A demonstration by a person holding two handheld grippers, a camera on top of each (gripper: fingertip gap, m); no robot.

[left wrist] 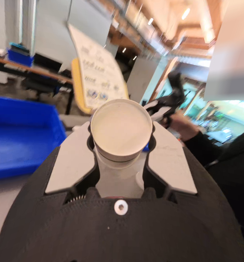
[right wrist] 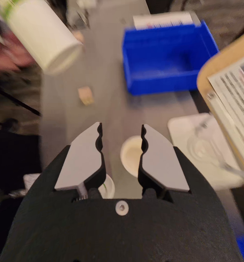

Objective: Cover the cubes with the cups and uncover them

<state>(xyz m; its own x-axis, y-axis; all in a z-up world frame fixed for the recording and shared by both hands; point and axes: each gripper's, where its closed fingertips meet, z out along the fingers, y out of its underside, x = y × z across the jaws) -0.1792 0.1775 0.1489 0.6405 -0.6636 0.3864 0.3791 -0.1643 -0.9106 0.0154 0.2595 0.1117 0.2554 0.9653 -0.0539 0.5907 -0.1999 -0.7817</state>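
My left gripper (left wrist: 121,124) is shut on a white paper cup (left wrist: 121,131), held up in the air with its closed base toward the camera. The same cup (right wrist: 44,35) shows blurred at the upper left of the right wrist view, tilted above the table. My right gripper (right wrist: 121,125) is open and empty above the grey table (right wrist: 115,85); it also shows in the left wrist view (left wrist: 159,110), held by a hand. A small wooden cube (right wrist: 86,95) lies uncovered on the table ahead of it. Two more white cups stand mouth up: one (right wrist: 130,154) partly behind my right finger, one (right wrist: 107,187) near the gripper's base.
A blue plastic bin (right wrist: 165,56) sits at the far right of the table and shows in the left wrist view (left wrist: 19,134). A white tray (right wrist: 179,131) with a clear glass (right wrist: 200,150) is at the right. A wooden board with printed sheets (right wrist: 231,92) overhangs the right edge.
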